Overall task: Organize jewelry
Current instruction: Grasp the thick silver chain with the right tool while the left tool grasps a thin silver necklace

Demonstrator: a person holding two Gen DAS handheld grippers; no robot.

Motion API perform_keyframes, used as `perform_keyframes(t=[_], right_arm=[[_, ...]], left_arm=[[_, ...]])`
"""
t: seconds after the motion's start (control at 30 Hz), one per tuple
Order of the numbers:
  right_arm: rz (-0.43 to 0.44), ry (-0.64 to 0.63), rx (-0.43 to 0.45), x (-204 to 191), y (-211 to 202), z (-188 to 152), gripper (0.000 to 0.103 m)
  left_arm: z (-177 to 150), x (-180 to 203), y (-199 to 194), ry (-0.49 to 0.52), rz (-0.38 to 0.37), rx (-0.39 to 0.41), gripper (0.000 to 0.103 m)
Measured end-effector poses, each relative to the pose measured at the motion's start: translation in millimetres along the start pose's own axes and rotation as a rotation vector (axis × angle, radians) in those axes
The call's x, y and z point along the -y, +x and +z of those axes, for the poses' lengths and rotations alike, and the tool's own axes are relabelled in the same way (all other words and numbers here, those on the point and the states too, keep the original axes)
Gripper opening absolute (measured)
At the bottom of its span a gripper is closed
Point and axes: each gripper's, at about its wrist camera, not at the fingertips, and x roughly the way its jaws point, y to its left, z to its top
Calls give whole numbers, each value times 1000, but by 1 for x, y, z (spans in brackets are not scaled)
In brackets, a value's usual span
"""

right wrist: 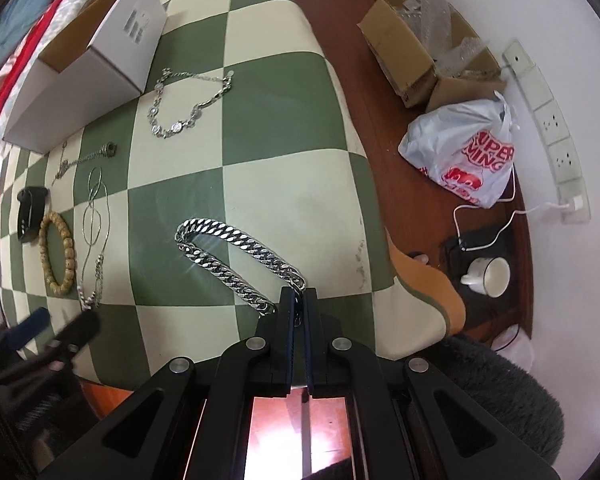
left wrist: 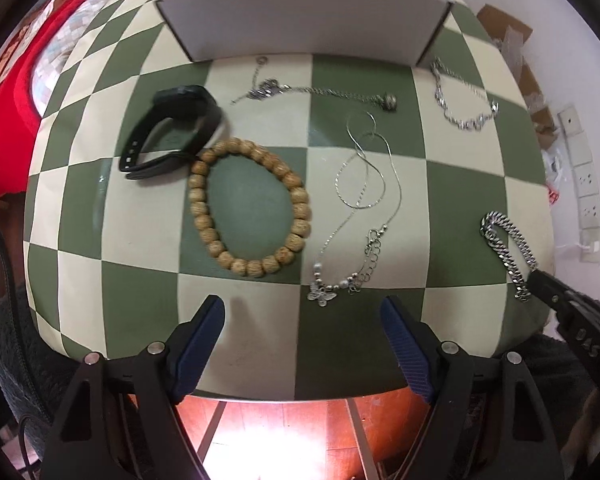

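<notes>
Writing: plastic bag (right wrist: 466, 152) reads "SUPER MING" in red | right gripper (right wrist: 298, 300) clenched on curb chain (right wrist: 236, 264) | left gripper (left wrist: 302, 316) released, spread wide over checkered mat (left wrist: 460, 184)

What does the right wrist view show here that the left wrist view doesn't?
Only the right wrist view shows the right tongs shut on the end of the chunky curb chain, plus a white cup and printed plastic bag. Only the left wrist view shows the left tongs open over the butterfly chain. Both show the bead bracelet, black watch and white box.
</notes>
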Motion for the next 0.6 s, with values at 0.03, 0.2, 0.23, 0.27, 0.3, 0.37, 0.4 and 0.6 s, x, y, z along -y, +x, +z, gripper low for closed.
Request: perform_keyframes(t=[0.03, 0.2, 0.23, 0.27, 0.3, 0.37, 0.4, 0.6], right_arm=[[1, 7, -4, 0, 0, 1, 4], [-8, 14, 1, 2, 4, 6, 5], [-11, 12, 3, 1, 5, 6, 5], [-12, 13, 3, 2, 5, 7, 5], [-13, 14, 4, 2, 5, 7, 5], [-16, 15, 5, 1, 5, 8, 5], [-15, 18, 4, 1, 4, 8, 6], [10, 18, -3, -4, 3, 9, 28]], left_arm=[[0, 4, 2, 11, 11, 3, 79], [-1, 14, 5, 35, 39, 15, 79], [0, 11, 9, 36, 39, 19, 79], [1, 12, 9, 35, 38, 20, 79], [3, 13, 8, 34, 36, 22, 79], [5, 13, 7, 33, 34, 29, 79], [6, 14, 6, 31, 31, 32, 79], [16, 11, 2, 31, 5, 55, 71]])
